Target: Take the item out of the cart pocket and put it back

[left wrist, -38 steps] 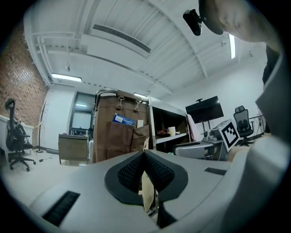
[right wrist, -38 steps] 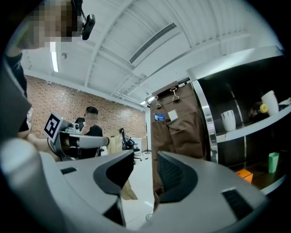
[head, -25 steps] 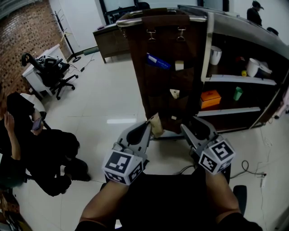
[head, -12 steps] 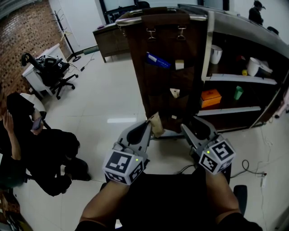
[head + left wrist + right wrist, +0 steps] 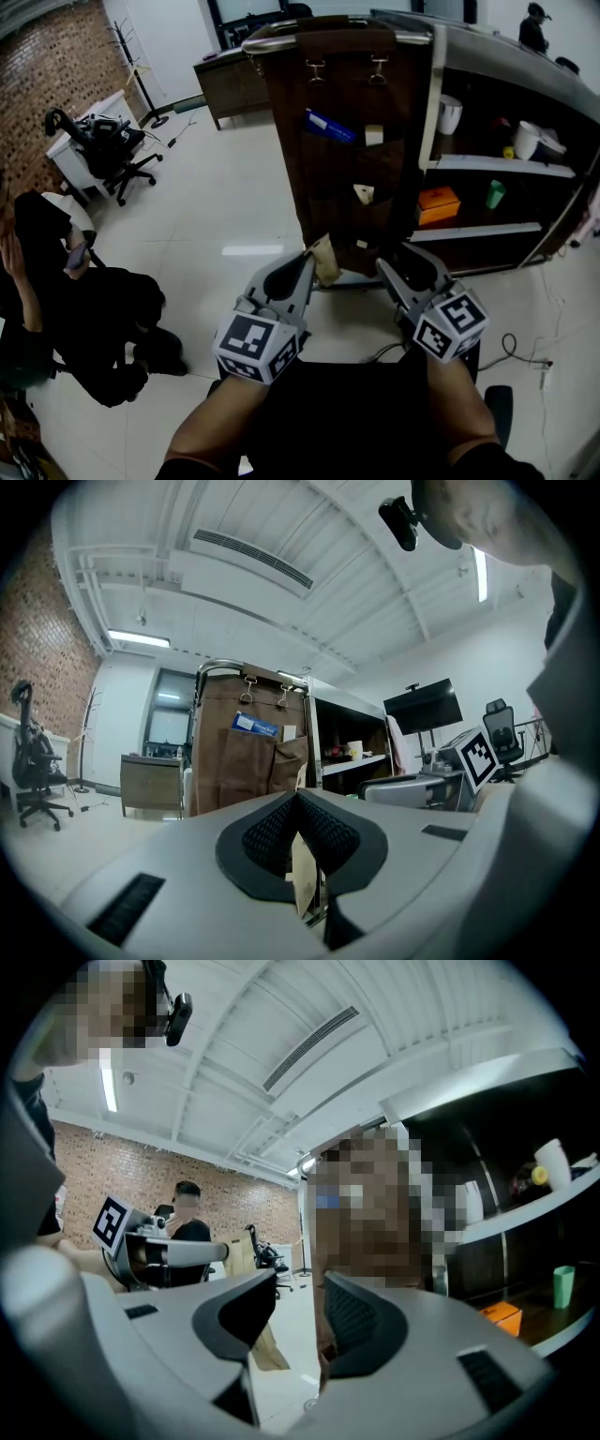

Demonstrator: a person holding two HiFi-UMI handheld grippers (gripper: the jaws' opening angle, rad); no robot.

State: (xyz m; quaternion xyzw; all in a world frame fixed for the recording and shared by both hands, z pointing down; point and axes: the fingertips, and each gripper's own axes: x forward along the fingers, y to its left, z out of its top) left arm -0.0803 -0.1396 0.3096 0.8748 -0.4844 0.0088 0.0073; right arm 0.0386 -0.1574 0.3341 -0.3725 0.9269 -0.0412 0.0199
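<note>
My left gripper (image 5: pixel 308 260) is shut on a small tan paper packet (image 5: pixel 324 259), held low in front of the cart. In the left gripper view the packet (image 5: pixel 304 885) stands on edge, pinched between the closed pads. My right gripper (image 5: pixel 398 260) hovers beside it, open, with nothing between its jaws (image 5: pixel 298 1290). Ahead hangs a brown fabric pocket organizer (image 5: pixel 345 94), clipped to the cart's top rail. Its pockets hold a blue packet (image 5: pixel 328 127) and two small white items (image 5: pixel 372 136). A lower pocket shows another pale item (image 5: pixel 363 194).
The cart's open shelves (image 5: pixel 497 169) on the right carry white cups, an orange box (image 5: pixel 437 204) and a green cup (image 5: pixel 494 194). A person in black (image 5: pixel 84 309) sits on the floor at the left. An office chair (image 5: pixel 103 145) and a desk stand farther back.
</note>
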